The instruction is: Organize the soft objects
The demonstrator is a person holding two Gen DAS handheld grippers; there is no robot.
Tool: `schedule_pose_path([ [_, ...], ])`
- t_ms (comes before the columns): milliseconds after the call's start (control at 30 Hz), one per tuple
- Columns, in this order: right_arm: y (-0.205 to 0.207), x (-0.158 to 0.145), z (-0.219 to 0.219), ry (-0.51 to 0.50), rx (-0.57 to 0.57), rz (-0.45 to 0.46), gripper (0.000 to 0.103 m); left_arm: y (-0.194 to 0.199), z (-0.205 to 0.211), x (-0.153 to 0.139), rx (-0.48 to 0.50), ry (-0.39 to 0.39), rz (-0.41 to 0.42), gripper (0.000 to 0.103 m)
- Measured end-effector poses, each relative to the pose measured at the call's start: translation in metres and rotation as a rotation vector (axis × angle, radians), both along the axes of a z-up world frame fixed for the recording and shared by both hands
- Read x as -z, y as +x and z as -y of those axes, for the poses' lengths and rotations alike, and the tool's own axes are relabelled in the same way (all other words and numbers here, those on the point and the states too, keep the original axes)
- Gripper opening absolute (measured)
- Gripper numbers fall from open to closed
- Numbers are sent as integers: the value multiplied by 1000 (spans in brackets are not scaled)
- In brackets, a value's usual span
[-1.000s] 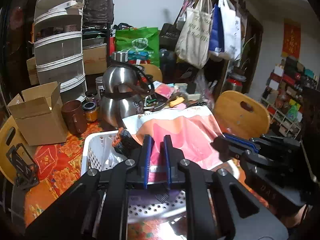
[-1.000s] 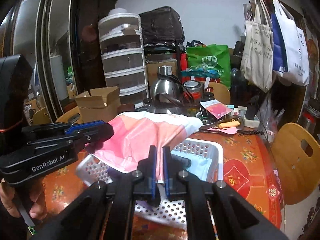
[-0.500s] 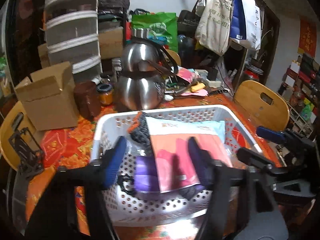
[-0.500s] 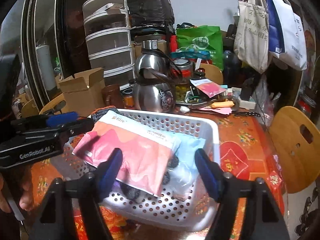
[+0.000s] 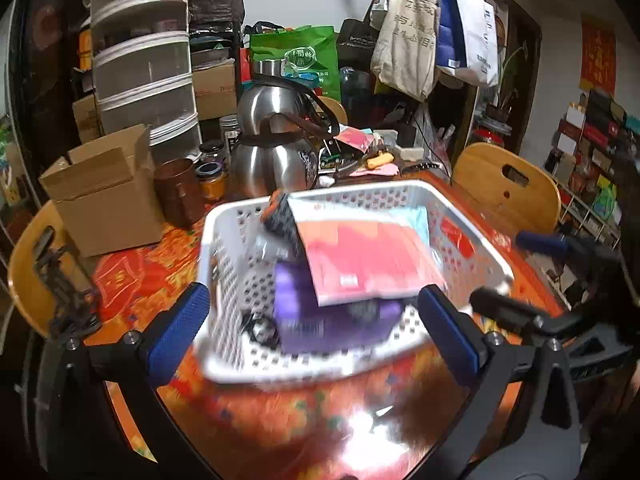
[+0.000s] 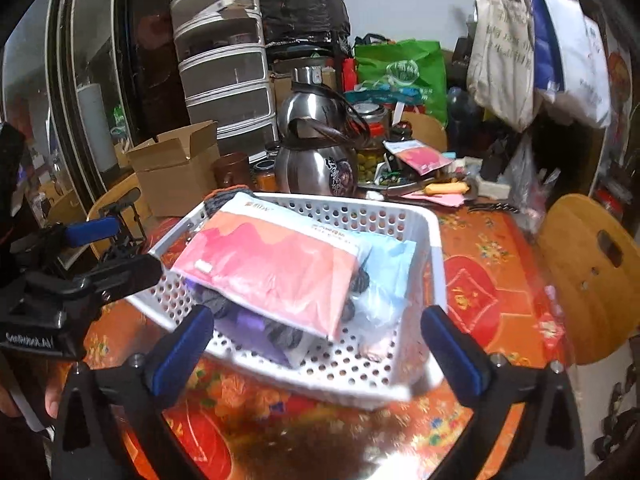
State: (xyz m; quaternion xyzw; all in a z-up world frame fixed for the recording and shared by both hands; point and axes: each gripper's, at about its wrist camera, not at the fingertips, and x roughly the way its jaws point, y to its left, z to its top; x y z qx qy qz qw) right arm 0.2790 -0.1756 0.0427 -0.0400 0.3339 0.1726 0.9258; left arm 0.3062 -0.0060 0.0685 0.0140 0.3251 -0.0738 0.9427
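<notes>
A white perforated basket sits on the red-orange table. A pink and orange soft pack lies on top inside it, over a purple pack, a light blue pack and a dark knit item. My left gripper is open and empty, back from the basket's near rim. My right gripper is open and empty, also short of the basket. Each gripper shows at the edge of the other's view.
Behind the basket stand a steel kettle, a brown mug, jars and a cardboard box. Plastic drawers, bags and clutter fill the back. A wooden chair is at the right.
Both grippers were shut on the pink pack above the basket. They opened and dropped it into the basket, then pulled back toward me.
</notes>
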Motion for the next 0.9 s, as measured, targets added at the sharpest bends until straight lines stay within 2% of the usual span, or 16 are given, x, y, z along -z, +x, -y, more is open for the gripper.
schedule_pose_path([
  [133,-46,-13,-6,-55,-8,52,103,-56,-8,-6,-31,21,14,103],
  [267,-118,-24,-6,-112,1,148,103,-127,-26,-13,-29,-11,29,103],
  [400,-176,-30,1,-80,1,159,103,-185,-40,-18,-64,-41,5,103],
  [567,-231,-45,15,-12,97,157,103,-258,-36,-36,-79,-30,83,103],
  [633,-249,-57,23,43,136,167,103,-273,-30,-45,-63,-45,93,103],
  [767,-266,-76,31,88,171,181,103,-290,-15,-60,-36,-63,97,103],
  [900,-260,-79,24,4,183,155,103,-288,-5,-67,-15,-83,91,103],
])
